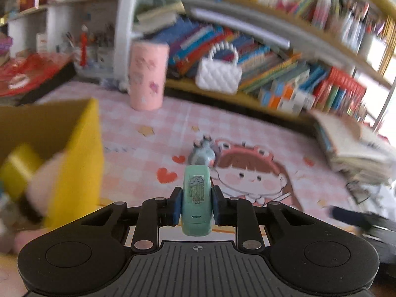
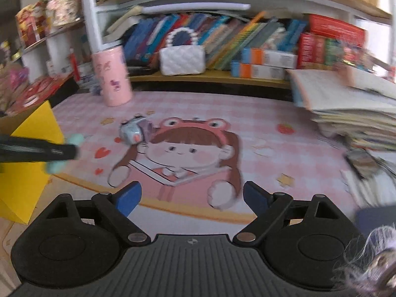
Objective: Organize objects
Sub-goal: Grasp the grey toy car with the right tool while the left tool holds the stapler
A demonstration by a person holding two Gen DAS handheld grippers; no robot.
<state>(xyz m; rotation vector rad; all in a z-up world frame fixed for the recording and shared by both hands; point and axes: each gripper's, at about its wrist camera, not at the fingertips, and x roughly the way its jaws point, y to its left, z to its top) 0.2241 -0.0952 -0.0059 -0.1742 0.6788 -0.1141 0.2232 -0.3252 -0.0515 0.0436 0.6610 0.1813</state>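
Toy (image 1: 196, 204), mint plastic, prob. light, stiff & slick, sits clamped mid-body in left gripper (image 1: 196, 205) beside yellow box (image 1: 76, 153); right gripper (image 2: 191, 198) jaws apart, empty.

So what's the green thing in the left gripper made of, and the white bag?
The green thing looks like smooth, slightly glossy plastic with a sticker on it. The white bag looks like shiny quilted faux leather, though blur leaves that open, with a beaded handle.

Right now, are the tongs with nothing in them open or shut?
Open. The right tongs have their blue pads spread wide apart, with only the pink cartoon mat showing between them.
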